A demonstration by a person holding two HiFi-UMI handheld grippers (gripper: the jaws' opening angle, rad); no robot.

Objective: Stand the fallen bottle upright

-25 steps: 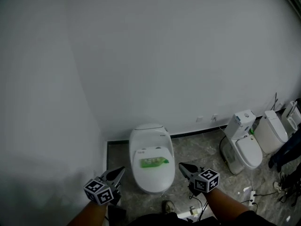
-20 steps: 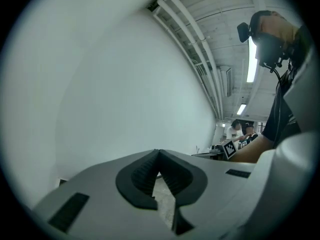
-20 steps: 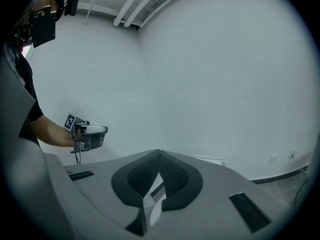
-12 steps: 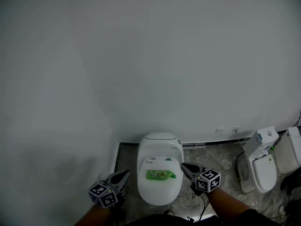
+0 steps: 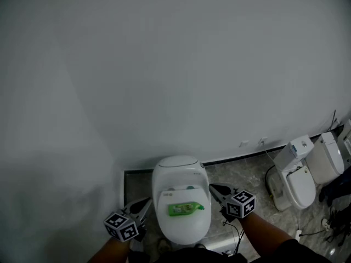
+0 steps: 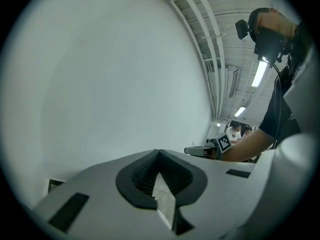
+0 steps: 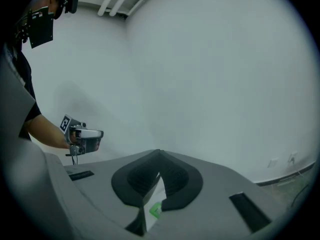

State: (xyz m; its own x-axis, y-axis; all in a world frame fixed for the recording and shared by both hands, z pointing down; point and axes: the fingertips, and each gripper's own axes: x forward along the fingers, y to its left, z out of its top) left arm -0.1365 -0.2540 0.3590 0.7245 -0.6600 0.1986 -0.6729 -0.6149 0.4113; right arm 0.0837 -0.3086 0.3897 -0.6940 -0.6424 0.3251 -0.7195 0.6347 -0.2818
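Note:
A green bottle point(image 5: 185, 208) lies on its side on the closed lid of a white toilet point(image 5: 178, 171) at the bottom centre of the head view. My left gripper point(image 5: 146, 204) hangs shut and empty just left of the toilet. On the other side of the lid, to the bottle's right, my right gripper point(image 5: 214, 189) is shut and empty too. In the right gripper view a sliver of the green bottle point(image 7: 156, 210) shows below the closed jaws, and the left gripper point(image 7: 86, 136) is at the left. The left gripper view catches the right gripper point(image 6: 202, 150) against the wall.
A plain white wall point(image 5: 175, 64) fills most of the view, meeting a grey marbled floor point(image 5: 230, 171). Two more white toilets point(image 5: 296, 177) point(image 5: 326, 162) stand at the right, with cables point(image 5: 329, 223) on the floor near them. People stand far off point(image 6: 240, 131).
The toilet and bottle have come lower and nearer in the head view. Both grippers have moved forward alongside the lid and stay shut.

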